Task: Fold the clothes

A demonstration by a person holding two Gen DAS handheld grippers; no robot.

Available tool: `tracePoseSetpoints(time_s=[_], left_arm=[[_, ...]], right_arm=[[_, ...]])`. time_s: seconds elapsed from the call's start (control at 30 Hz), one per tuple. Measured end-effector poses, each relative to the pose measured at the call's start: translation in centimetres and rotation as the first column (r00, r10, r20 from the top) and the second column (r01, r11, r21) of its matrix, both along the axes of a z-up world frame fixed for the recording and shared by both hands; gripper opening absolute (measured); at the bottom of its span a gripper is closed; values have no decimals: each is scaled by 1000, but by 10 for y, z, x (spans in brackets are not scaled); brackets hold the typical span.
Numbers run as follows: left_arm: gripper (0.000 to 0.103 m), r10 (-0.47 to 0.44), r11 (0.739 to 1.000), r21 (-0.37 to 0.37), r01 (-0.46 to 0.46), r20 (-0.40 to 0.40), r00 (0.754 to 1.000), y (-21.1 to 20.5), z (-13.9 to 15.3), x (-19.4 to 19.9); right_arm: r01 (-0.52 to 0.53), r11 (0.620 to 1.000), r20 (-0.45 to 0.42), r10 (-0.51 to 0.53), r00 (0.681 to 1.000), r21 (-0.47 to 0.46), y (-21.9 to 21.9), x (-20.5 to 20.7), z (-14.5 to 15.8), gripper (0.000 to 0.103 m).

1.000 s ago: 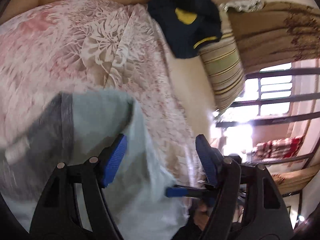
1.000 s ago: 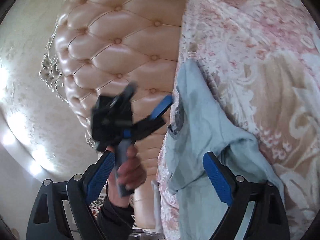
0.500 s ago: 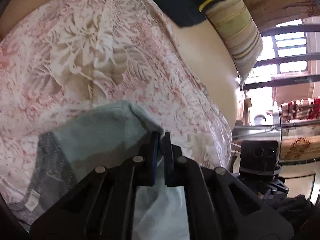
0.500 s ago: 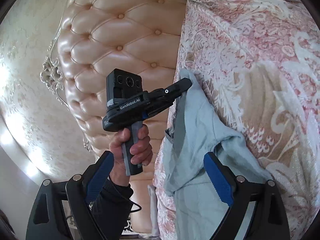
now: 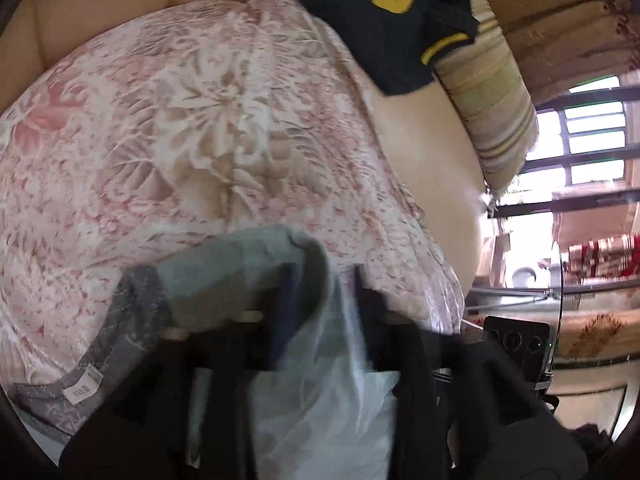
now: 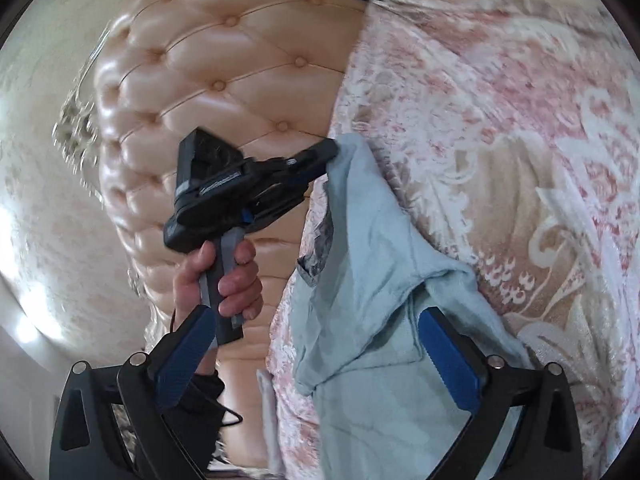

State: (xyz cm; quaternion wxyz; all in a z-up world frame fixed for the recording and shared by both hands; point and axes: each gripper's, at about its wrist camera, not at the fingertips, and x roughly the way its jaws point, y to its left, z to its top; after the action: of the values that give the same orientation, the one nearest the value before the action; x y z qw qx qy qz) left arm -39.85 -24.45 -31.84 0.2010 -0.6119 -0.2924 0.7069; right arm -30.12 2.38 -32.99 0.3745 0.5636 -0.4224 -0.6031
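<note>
A light blue garment [image 5: 320, 380] with a grey patterned band and a white label [image 5: 84, 388] lies on the floral bedspread [image 5: 180, 140]. My left gripper [image 5: 324, 300] is blurred; its jaws stand partly apart with a raised fold of the garment between them. In the right wrist view a hand holds the left gripper [image 6: 320, 156], whose tip meets the lifted corner of the garment [image 6: 360, 280]. My right gripper [image 6: 316, 356] is open above the garment's near part, one finger over the cloth and the other off the bed's side.
A dark navy garment with yellow trim [image 5: 392, 20] lies at the far end of the bed beside a striped pillow [image 5: 492, 112]. A tufted leather headboard [image 6: 220, 80] borders the bedspread [image 6: 500, 120]. A barred window [image 5: 592, 140] is at the right.
My left gripper shut on the garment's fold half a second ago; its fingers have since parted a little and it has shifted. The right gripper stayed open.
</note>
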Motion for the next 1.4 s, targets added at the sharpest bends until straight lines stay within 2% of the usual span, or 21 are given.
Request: tracePoseSetpoints(time_s=[0.17,0.27,0.37,0.47,0.53,0.67,0.8,0.87,1.0,1.1,1.27,1.3,1.33,1.37,1.4], left_arm=[[55,60,997,44,-59,-18,998,-10,1,3],[55,72,997,42,-71,-25,997,-10,4,2],[55,92,995,43,-91,-33,995,-13,6,4],[55,108,993,50,-106,-36,993,-14,7,5],[55,103,994,53,-100,-44,994,-14,10,8],[55,94,994,64,-91,-42,995,-13,8,11],[55,93,992,87,-89,-34,995,-14,4,10],[56,88,990,109,-84,-30,996,-16,2,9],[57,59,992,117,-57,-18,998,-11,-4,3],[57,3,996,87,-2,-2,1000,1,-8,-3],[56,-41,998,50,40,11,999,13,-12,-9],[52,-62,997,42,62,4,998,16,-12,-8],[25,-83,996,33,83,-3,997,19,-11,-8],[10,-102,995,21,102,-3,995,23,-11,-8],[3,-112,994,2,112,2,994,26,-11,-8]], right_arm=[[10,1000,23,-10,1000,17,-9,-4,3,103],[-8,1000,49,7,999,27,-21,-5,6,103],[-5,995,38,1,999,97,-30,-8,10,103],[-26,990,95,13,995,141,-40,-8,-1,103],[-24,984,102,6,995,176,-44,-7,-2,103],[24,986,70,-36,997,166,-44,-17,2,103],[104,990,67,-111,992,100,-32,-19,-4,102],[142,987,59,-146,987,80,-25,-18,-6,97],[178,980,68,-185,980,91,-14,-16,-16,68],[190,976,72,-198,977,107,-13,-15,-21,50],[208,969,70,-218,973,136,-14,-13,-28,35],[211,967,69,-222,972,142,-15,-12,-29,23],[215,965,69,-226,972,148,-15,-12,-30,6],[218,964,68,-230,971,154,-15,-11,-32,5],[221,962,67,-234,970,160,-16,-11,-33,5]])
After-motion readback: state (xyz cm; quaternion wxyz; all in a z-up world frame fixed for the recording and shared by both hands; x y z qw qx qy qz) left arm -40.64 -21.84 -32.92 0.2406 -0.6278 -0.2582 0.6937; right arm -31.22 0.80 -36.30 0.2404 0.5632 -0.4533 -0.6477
